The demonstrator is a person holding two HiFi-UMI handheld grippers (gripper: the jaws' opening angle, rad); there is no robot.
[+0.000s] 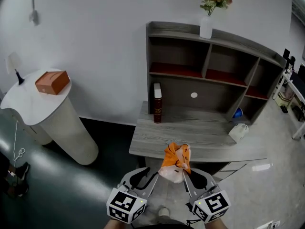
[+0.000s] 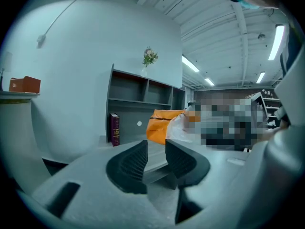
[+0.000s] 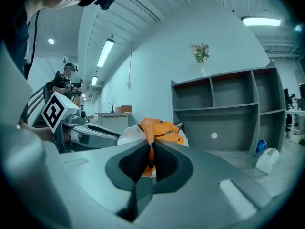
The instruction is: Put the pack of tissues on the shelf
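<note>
The pack of tissues (image 1: 176,160) is orange with a white plastic end. It hangs in front of the desk's front edge, pinched at its wrapper by my right gripper (image 1: 185,175). In the right gripper view the jaws (image 3: 149,151) are shut on a fold of the orange wrapper (image 3: 159,130). My left gripper (image 1: 144,174) is just left of the pack, open and holding nothing. In the left gripper view, desk shows through the gap in my left gripper (image 2: 156,150), and the pack (image 2: 164,126) sits off to the right. The grey shelf unit (image 1: 224,44) stands on the desk ahead.
A dark red book (image 1: 157,103) stands in the shelf's lower left bay. On the shelf top is a white vase of flowers (image 1: 206,26). A white bag (image 1: 238,132) and a blue object (image 1: 237,112) lie at the desk's right. A white round pedestal (image 1: 66,123) with an orange box (image 1: 51,82) stands left.
</note>
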